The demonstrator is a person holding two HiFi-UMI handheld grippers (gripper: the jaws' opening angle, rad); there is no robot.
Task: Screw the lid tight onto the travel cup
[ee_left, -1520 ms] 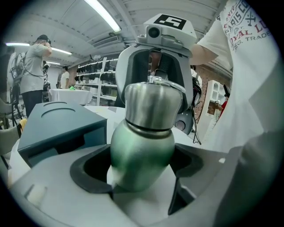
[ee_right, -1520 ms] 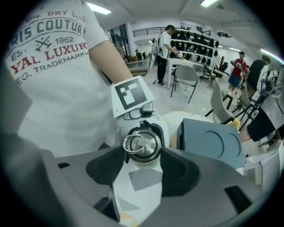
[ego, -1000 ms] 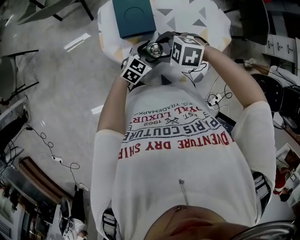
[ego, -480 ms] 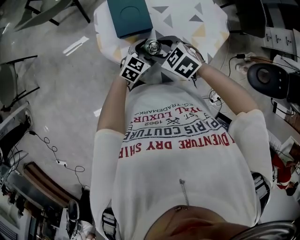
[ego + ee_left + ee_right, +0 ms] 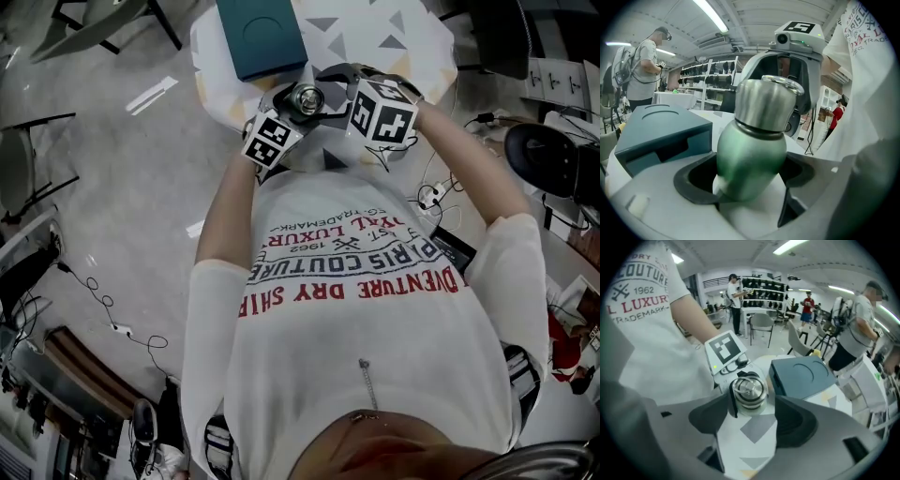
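A green travel cup with a steel lid stands up between the jaws of my left gripper, which is shut on its body. In the head view the lid shines between the two marker cubes, above the table's near edge. My right gripper looks down on the lid. Its jaws are opening and stand on either side of the lid at their tips, with the pads not pressing on it. The cup's base is hidden.
A teal box lies on the patterned tablecloth just behind the cup. A black chair and cables sit on the floor to the right. People and shelves stand far off in the room.
The right gripper's marker cube tilted over half a second ago and has turned back. The cup and the left gripper have stayed where they were.
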